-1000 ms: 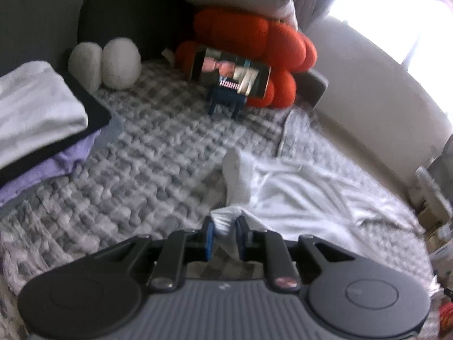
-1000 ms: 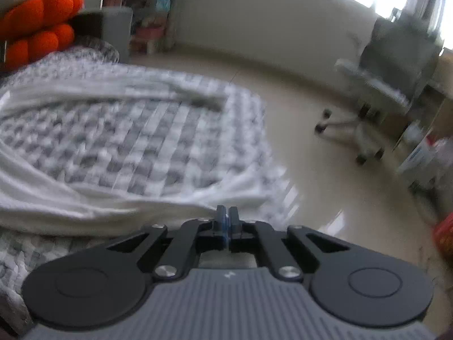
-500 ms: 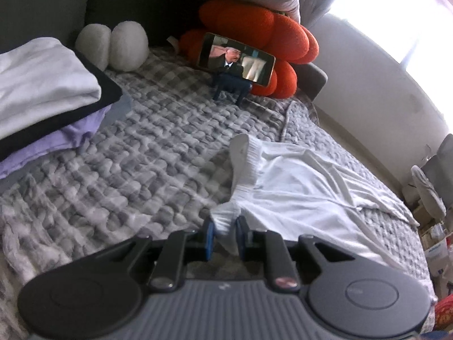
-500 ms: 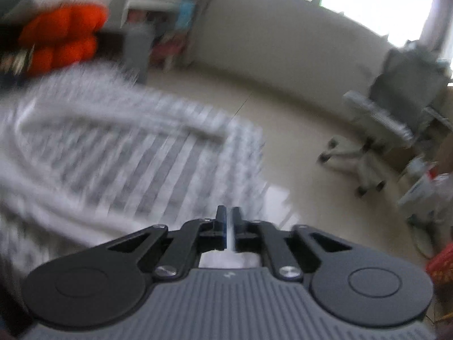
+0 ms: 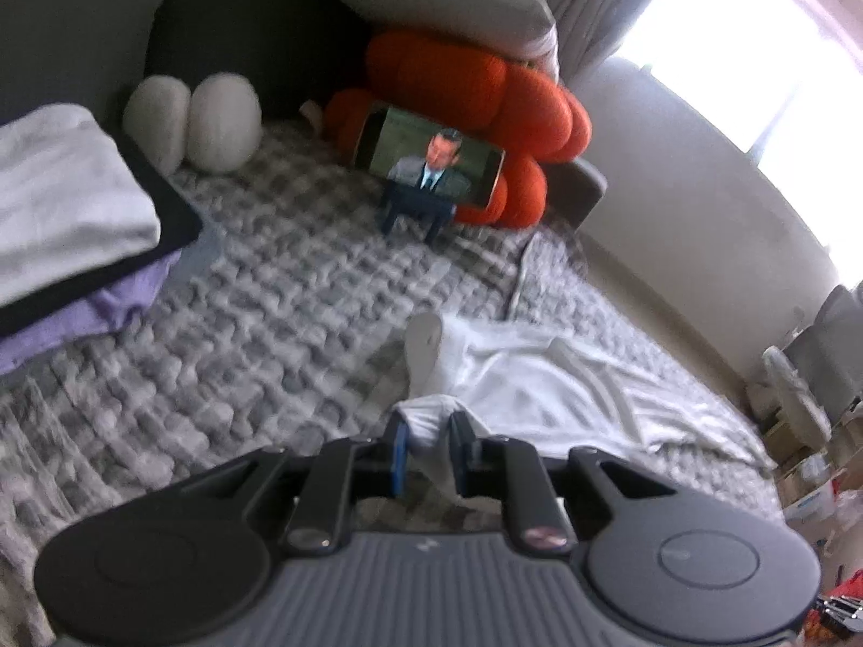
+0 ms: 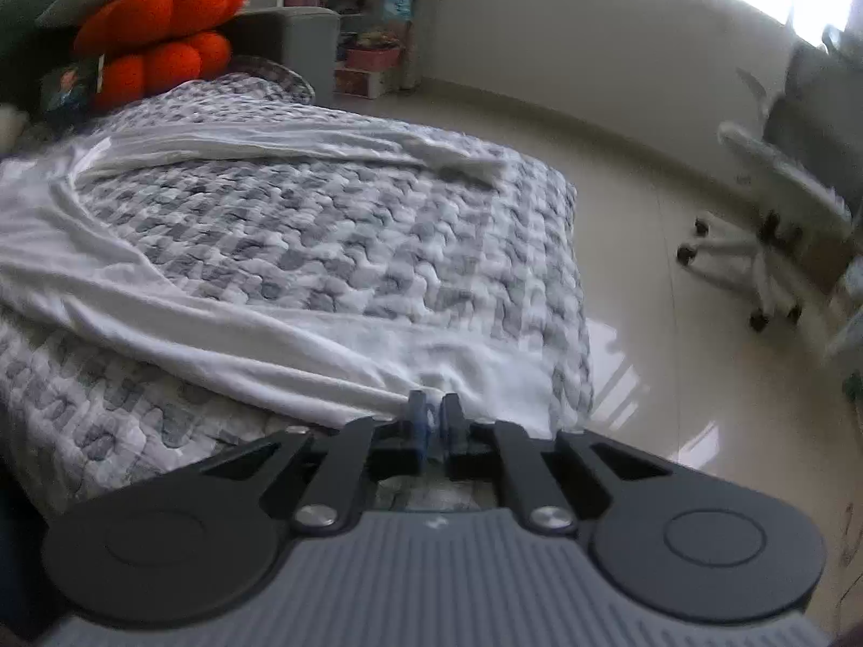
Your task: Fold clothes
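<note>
- The white trousers (image 6: 178, 318) lay spread across the grey-and-white woven blanket (image 6: 345, 248) on the bed, waistband end toward the left gripper and both legs running out toward the bed's foot, the near leg's hem reaching the blanket's edge above the floor.
- The cloth looked thin, light and limp: it wrinkled freely and sagged into the blanket's texture, so I judged it would drape and swing when lifted, not hold a shape.
- It seemed neither fragile nor slippery; the knobbly blanket would likely drag on it if pulled flat.
- Best holds, to my eye, were the doubled edges: the waistband corner and the leg hem, where the fabric is thicker and a pinch would not slide off.
- The left gripper (image 5: 426, 445) had a bunched waistband corner clamped between its pads, the jaws standing slightly apart around the wad.
- The right gripper (image 6: 434, 415) sat at the near leg's hem with its jaws closing to a narrow slit; a sliver of white cloth showed between them, apparently pinched.
- Farther off stood a phone (image 5: 429, 162) on a stand against an orange cushion (image 5: 485, 91), and folded laundry (image 5: 64, 199) stacked to the left.
- An office chair (image 6: 782, 205) stood on the floor beyond the bed.
</note>
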`<state>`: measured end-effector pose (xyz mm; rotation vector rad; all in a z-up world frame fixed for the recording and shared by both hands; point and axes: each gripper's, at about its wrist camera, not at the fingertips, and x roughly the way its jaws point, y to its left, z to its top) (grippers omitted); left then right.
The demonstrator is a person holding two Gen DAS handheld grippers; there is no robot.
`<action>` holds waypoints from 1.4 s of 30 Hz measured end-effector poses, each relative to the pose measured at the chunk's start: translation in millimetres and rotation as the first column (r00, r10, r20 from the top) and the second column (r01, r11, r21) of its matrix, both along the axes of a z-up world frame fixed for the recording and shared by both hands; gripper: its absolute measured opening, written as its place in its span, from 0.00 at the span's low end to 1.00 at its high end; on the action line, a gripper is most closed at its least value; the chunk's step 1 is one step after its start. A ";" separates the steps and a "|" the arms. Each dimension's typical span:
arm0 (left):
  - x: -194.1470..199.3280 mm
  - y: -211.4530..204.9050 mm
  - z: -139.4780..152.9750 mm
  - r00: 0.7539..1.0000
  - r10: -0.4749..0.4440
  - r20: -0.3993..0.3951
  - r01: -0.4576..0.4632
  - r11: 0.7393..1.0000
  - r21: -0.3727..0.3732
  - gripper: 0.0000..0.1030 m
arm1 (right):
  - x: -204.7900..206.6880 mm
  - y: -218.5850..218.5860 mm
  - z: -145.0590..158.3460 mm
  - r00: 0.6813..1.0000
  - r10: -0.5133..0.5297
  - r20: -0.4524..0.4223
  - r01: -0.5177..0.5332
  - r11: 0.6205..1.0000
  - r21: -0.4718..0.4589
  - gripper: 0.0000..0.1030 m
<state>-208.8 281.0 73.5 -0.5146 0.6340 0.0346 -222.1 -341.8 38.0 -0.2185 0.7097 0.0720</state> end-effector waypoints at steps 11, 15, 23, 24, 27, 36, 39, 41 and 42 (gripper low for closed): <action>-16.0 -10.0 -33.9 0.991 -0.070 -0.112 0.076 0.996 0.046 0.16 | -23.3 1.2 80.3 0.989 0.082 0.126 -0.068 0.992 -0.106 0.04; -12.5 -10.4 -45.2 0.972 -0.122 -0.199 0.132 0.991 0.035 0.23 | 28.9 -7.1 31.7 0.999 0.025 -0.028 -0.029 0.993 -0.117 0.04; -0.7 23.9 -6.5 0.994 -0.071 -0.086 0.076 0.995 0.058 0.58 | 51.5 -10.3 10.8 0.995 -0.097 -0.022 0.095 0.992 -0.079 0.43; 8.2 24.6 -3.6 0.996 -0.067 -0.066 0.070 0.996 0.050 0.61 | 50.7 -11.5 11.2 0.993 -0.117 -0.012 0.116 0.991 -0.062 0.45; 42.9 17.8 -3.4 0.996 -0.085 -0.009 0.085 0.996 0.039 0.73 | 48.3 -15.0 9.2 0.985 -0.173 -0.005 0.173 0.985 -0.011 0.45; 145.0 -26.1 -52.9 0.993 -0.035 -0.114 0.056 0.981 0.184 0.20 | 45.6 -11.0 -5.1 0.970 -0.240 -0.027 0.241 0.969 0.047 0.45; 151.6 -31.1 -57.7 0.993 -0.018 -0.118 0.046 0.969 0.243 0.02 | 44.5 -8.0 -6.5 0.970 -0.241 -0.024 0.242 0.969 0.054 0.45; 148.7 -24.2 -46.9 0.997 0.020 -0.075 0.002 0.962 0.273 0.02 | 46.2 -7.9 -6.6 0.969 -0.246 -0.018 0.247 0.967 0.060 0.45; 147.6 -18.9 -40.3 0.998 0.045 -0.043 -0.030 0.958 0.285 0.02 | 47.3 -7.1 -6.1 0.968 -0.250 -0.014 0.250 0.966 0.061 0.45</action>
